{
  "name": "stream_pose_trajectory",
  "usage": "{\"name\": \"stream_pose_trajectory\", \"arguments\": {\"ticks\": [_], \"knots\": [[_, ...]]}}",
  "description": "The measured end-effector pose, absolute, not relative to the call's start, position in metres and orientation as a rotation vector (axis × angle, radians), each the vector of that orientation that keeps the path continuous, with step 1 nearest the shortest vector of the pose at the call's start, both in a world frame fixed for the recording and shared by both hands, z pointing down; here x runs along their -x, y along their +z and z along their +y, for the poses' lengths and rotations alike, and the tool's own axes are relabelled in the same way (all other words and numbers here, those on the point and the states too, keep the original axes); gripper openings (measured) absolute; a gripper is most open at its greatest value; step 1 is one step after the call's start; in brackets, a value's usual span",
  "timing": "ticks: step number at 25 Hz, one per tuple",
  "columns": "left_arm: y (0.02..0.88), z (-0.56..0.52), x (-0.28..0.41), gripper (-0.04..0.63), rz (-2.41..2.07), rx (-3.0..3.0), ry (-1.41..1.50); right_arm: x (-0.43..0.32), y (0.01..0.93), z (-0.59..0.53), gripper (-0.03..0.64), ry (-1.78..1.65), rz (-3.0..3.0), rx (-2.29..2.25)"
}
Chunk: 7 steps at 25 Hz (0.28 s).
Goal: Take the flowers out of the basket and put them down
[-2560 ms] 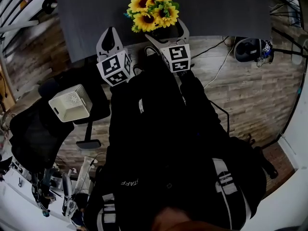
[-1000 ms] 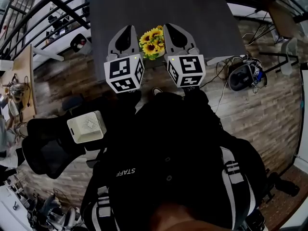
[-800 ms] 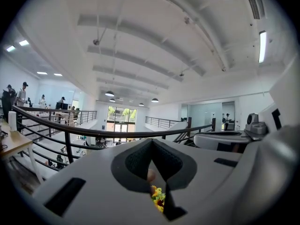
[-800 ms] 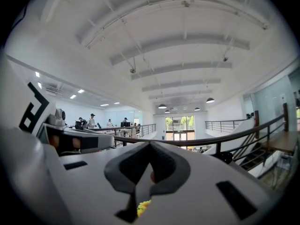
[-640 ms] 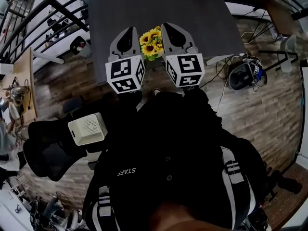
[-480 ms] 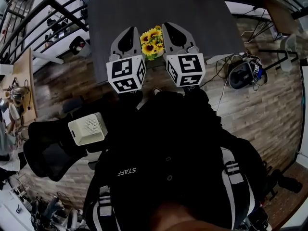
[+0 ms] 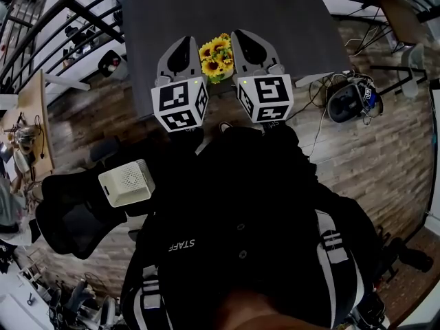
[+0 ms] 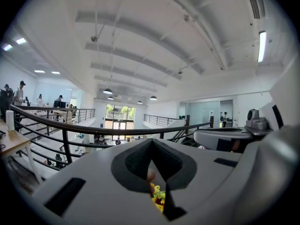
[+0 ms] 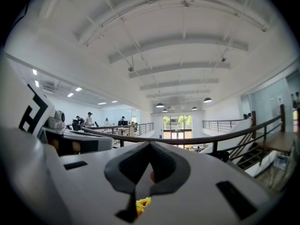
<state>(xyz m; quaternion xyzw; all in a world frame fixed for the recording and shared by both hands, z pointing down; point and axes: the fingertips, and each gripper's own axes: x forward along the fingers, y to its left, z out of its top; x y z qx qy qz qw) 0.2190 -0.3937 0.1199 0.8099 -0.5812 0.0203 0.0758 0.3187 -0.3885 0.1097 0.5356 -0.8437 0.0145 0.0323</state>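
Yellow sunflowers (image 7: 216, 56) stand near the front edge of the dark grey tabletop (image 7: 275, 12), at twelve o'clock from the person. The left gripper (image 7: 183, 43) hovers just beside them at nine o'clock and the right gripper (image 7: 243, 36) at three o'clock. Each gripper's fingers are pressed together at the tips with nothing held. A scrap of yellow petals shows through the gap below them. A white box (image 7: 126, 182) rests on a black chair (image 7: 69, 218) at seven o'clock.
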Motion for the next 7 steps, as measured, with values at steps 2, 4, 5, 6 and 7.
{"name": "stream_pose_trajectory", "arguments": {"ticks": [2,4,5,6,7], "knots": [[0.1208,-0.3949,-0.2186,-0.002,-1.741,-2.428,0.062,-0.318,0.1102,-0.3897,0.014,0.039,-2.596,-1.646],[0.1214,-0.3969,-0.2164,-0.002,-1.743,-2.425,0.061,-0.316,0.1104,-0.3917,0.014,0.036,-2.594,-1.644],[0.1216,-0.398,-0.2147,-0.002,-1.745,-2.423,0.06,-0.3145,0.1103,-0.3928,0.014,0.034,-2.595,-1.642],[0.1216,-0.3991,-0.2129,-0.002,-1.747,-2.42,0.058,-0.3129,0.1099,-0.394,0.014,0.031,-2.596,-1.641],[0.1216,-0.4003,-0.211,-0.002,-1.75,-2.418,0.056,-0.3111,0.1095,-0.3952,0.014,0.029,-2.598,-1.639]]}}
